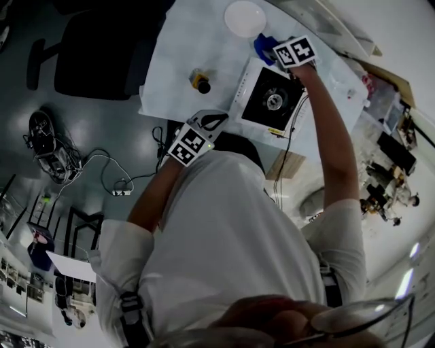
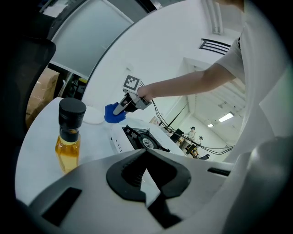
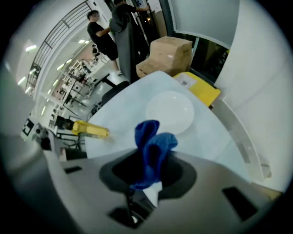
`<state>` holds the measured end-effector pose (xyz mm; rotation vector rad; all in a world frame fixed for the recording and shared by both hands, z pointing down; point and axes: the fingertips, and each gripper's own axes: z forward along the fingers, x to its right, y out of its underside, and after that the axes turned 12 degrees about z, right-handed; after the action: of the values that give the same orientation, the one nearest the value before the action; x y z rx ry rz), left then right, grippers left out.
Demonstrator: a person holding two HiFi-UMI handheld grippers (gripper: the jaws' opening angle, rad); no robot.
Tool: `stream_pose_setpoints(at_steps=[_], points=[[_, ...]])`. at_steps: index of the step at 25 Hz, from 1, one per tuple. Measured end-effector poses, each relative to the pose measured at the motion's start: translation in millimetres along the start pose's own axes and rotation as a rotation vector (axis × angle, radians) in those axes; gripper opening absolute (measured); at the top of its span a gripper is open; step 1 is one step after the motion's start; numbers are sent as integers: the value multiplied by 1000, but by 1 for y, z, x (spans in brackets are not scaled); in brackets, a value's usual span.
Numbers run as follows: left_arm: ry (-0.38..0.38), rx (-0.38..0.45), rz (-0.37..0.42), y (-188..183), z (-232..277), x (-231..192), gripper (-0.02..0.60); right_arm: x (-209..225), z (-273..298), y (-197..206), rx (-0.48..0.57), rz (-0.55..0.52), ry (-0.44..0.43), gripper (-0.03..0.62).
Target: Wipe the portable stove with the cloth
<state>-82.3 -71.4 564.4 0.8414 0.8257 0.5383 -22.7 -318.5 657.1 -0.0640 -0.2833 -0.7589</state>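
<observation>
The portable stove (image 1: pixel 272 102) is white with a black burner well and sits on the white-covered table (image 1: pixel 180 54); it also shows in the left gripper view (image 2: pixel 143 138). My right gripper (image 1: pixel 270 49) is shut on a bunched blue cloth (image 1: pixel 261 46) just past the stove's far corner. In its own view the cloth (image 3: pixel 153 146) stands up from between the jaws of the right gripper (image 3: pixel 147 179). The left gripper view shows the cloth (image 2: pixel 112 114) held a little above the table. My left gripper (image 1: pixel 213 122) is at the table's near edge, left of the stove, shut and holding nothing (image 2: pixel 146 157).
A bottle of amber liquid with a black cap (image 1: pixel 200 81) (image 2: pixel 69 135) stands left of the stove. A white plate (image 1: pixel 245 18) (image 3: pixel 170 112) lies beyond the cloth. Cardboard boxes (image 3: pixel 168 52) and people stand past the table. An office chair (image 1: pixel 102 54) is at the table's left.
</observation>
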Motion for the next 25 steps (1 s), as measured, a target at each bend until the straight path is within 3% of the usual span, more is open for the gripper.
stream_pose_setpoints(at_steps=[7,12,17,25], points=[[-85,-12,-9,-8,14,5,32,2,30,7,-29,107,-170,123],[-104,-18,-13,-11,21,2,32,5,39,11,-62,153,-234,123],[-96,-23,-2,-17,34,9,32,22,42,24,-93,135,-212,123],[-94,-33,-10,-21,48,23,32,45,36,47,-68,190,-212,123]])
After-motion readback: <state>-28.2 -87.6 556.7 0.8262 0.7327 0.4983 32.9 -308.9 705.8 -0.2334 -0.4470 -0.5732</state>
